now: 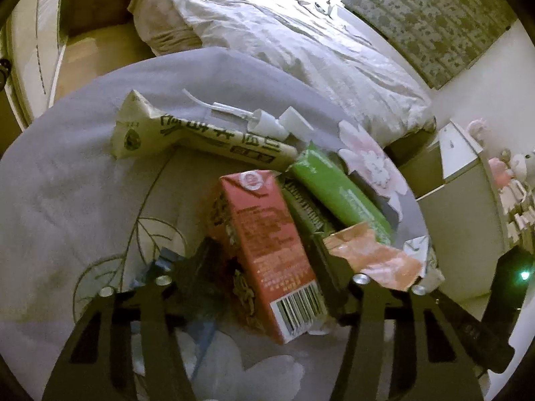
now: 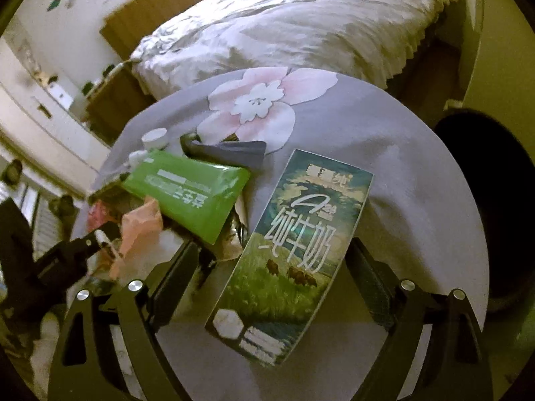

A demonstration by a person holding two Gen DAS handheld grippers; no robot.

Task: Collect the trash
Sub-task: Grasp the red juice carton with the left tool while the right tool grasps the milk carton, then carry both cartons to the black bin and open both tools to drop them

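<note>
With my left claw (image 1: 264,267) closed around the red carton (image 1: 267,254), I centre my wide-open, empty right claw (image 2: 277,267) over the milk carton (image 2: 291,254), lying toward 1 o'clock, before squeezing evenly.

Rumpled white bed (image 2: 301,26), patterned curtain (image 1: 431,16) (window glare), pale floor (image 1: 97,53)
</note>
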